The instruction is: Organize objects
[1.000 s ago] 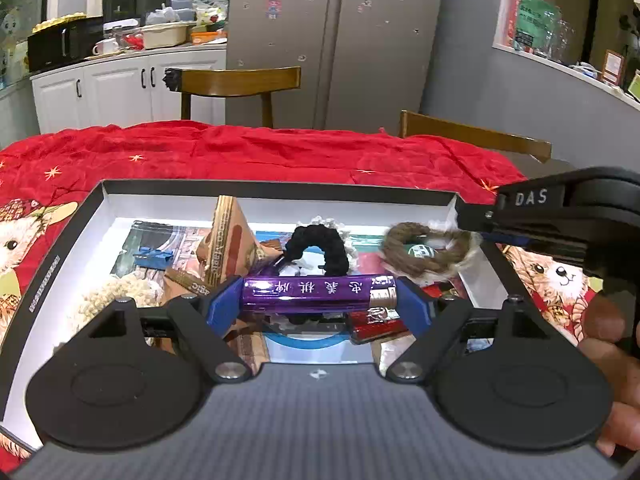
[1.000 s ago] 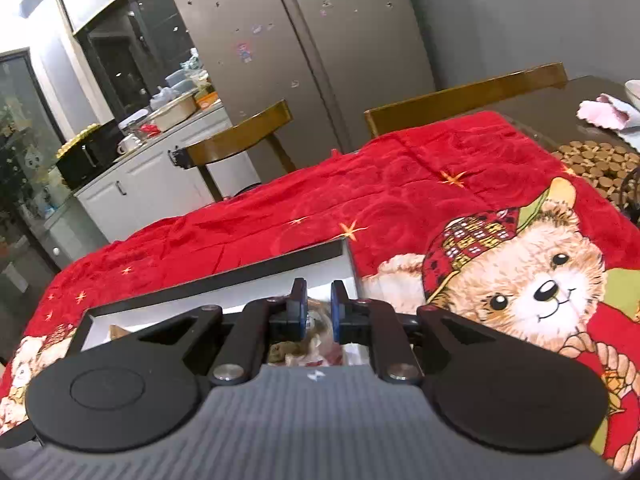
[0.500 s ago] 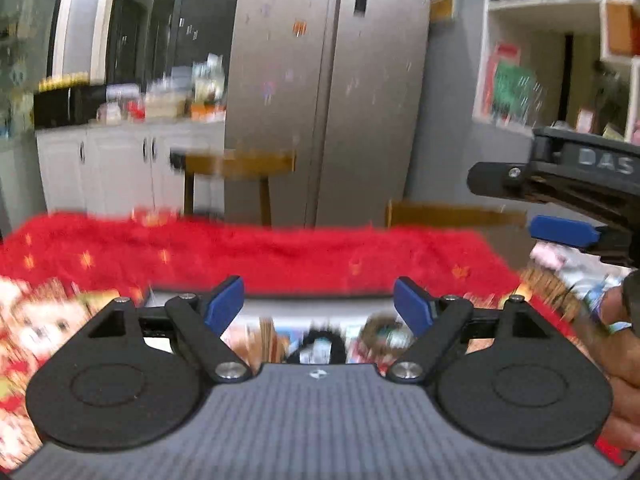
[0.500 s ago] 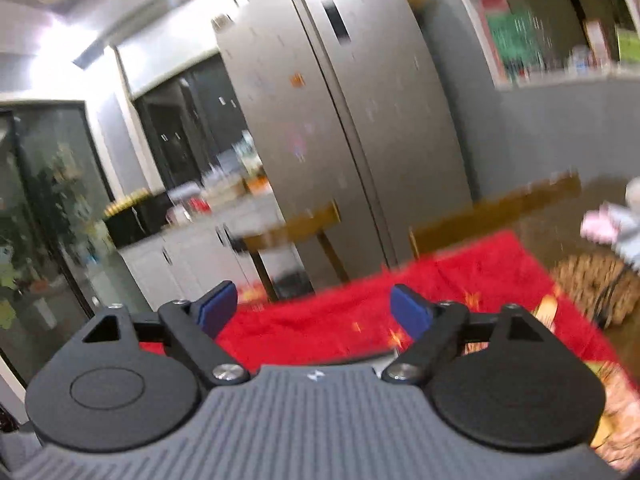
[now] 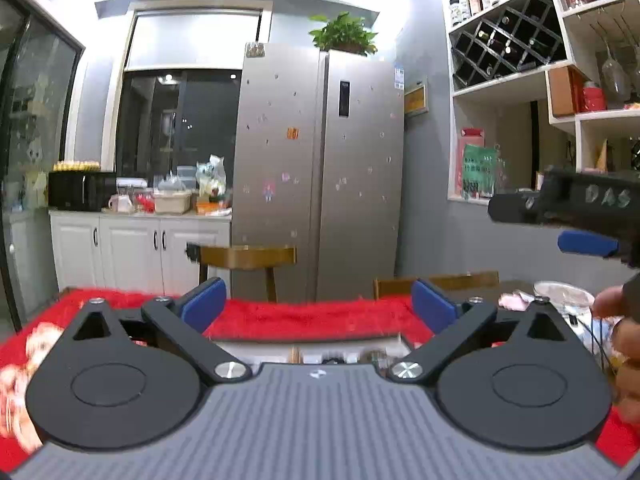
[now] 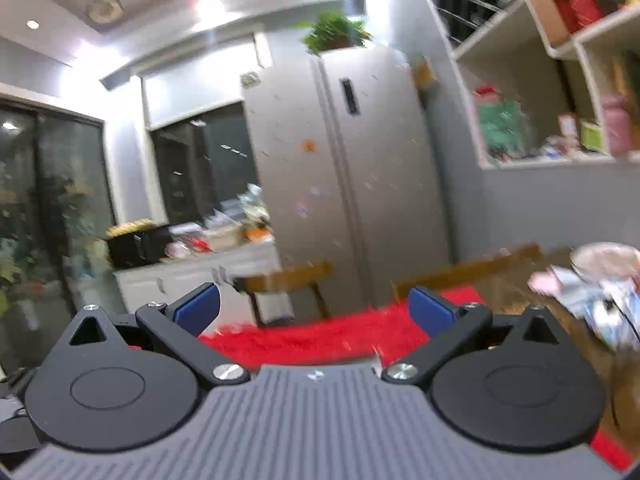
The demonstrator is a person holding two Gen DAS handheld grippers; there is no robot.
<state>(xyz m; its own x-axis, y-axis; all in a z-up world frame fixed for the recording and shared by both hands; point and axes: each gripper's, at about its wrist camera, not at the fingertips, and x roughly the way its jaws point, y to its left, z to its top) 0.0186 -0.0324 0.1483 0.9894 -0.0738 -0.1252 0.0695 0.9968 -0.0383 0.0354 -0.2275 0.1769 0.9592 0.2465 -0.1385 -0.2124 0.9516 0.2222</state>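
My left gripper (image 5: pixel 318 306) is raised above the red-covered table, its blue-padded jaws opening wide with nothing between them. Below it only the far edge of the white-lined box (image 5: pixel 320 350) shows, with a few small items at its rim. My right gripper (image 6: pixel 316 310) also points nearly level across the room, jaws opening wide and empty. It appears in the left wrist view too, as the right gripper (image 5: pixel 576 208) high at the right edge, a person's hand (image 5: pixel 624 336) under it. The purple tube is out of sight.
A red bear-print cloth (image 5: pixel 304 318) covers the table. Two wooden chairs (image 5: pixel 248 258) stand behind it, before a steel fridge (image 5: pixel 320 168) and white cabinets (image 5: pixel 136 246). A plate and papers (image 6: pixel 600 276) lie on the bare table at the right.
The left gripper let go of the purple tube, which stayed in the box, then rose and tilted up. The right gripper went from shut to wide open and rose too.
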